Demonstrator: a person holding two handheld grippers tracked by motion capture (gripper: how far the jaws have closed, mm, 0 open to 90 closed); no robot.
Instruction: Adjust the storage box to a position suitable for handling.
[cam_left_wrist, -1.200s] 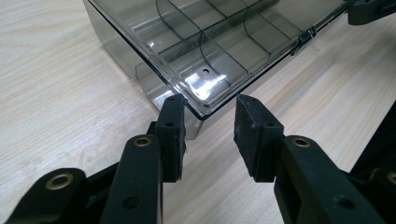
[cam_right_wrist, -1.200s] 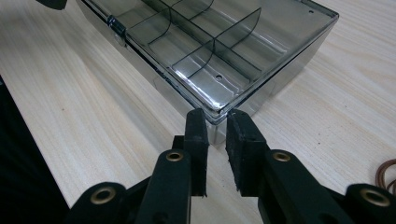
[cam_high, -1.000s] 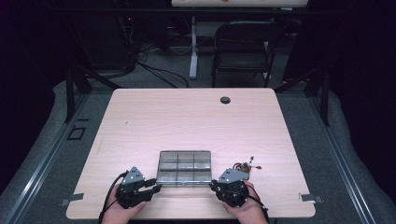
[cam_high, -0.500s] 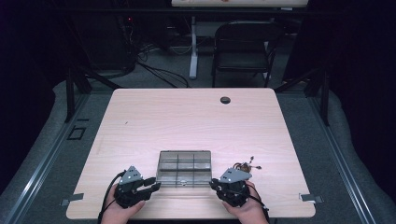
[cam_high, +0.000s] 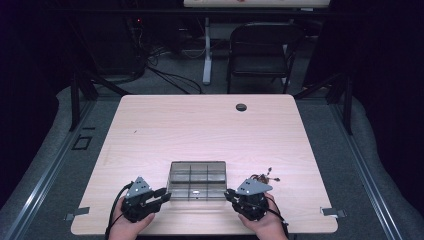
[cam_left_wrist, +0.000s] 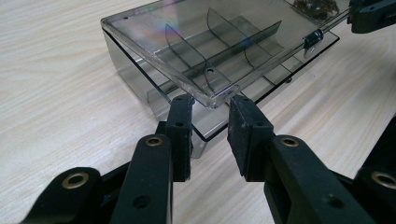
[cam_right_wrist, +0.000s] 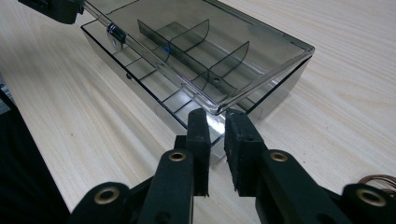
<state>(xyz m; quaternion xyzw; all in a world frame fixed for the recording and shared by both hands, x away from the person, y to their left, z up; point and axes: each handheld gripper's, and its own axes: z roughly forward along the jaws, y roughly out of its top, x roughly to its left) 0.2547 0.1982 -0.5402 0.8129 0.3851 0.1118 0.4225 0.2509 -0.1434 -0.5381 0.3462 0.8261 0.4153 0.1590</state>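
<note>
While the two hands rest at the near edge of the pale wood tabletop (cam_high: 200, 125), we look down on a smoked clear plastic compartment box (cam_high: 197, 180) lying between them, close to the person. The left gripper (cam_high: 161, 195) points in at the box's near left corner, and the right gripper (cam_high: 231, 195) points in at its near right corner.

In the left gripper view, we see the box (cam_left_wrist: 201, 56) with its hinged lid raised a little off the base, thin dividers showing through the tinted plastic. The left gripper (cam_left_wrist: 210, 100) has its jaws on either side of the lid's corner; they have just been closing, with a gap remaining between them, and the pads appear just short of the plastic, though we cannot tell for certain whether they touch it. The right gripper (cam_left_wrist: 371, 14) shows at the far corner.

In the right gripper view, the box (cam_right_wrist: 210, 51) again shows its lid lifted slightly, and the right gripper (cam_right_wrist: 217, 114) holds its jaws narrowly apart at the lid's corner edge, which lies just beyond the tips. The left gripper (cam_right_wrist: 58, 9) sits at the other end.

A small tangle of wired parts (cam_high: 264, 177) lies on the tabletop just beside the right gripper, and a dark round grommet (cam_high: 241, 107) sits near the far edge.
</note>
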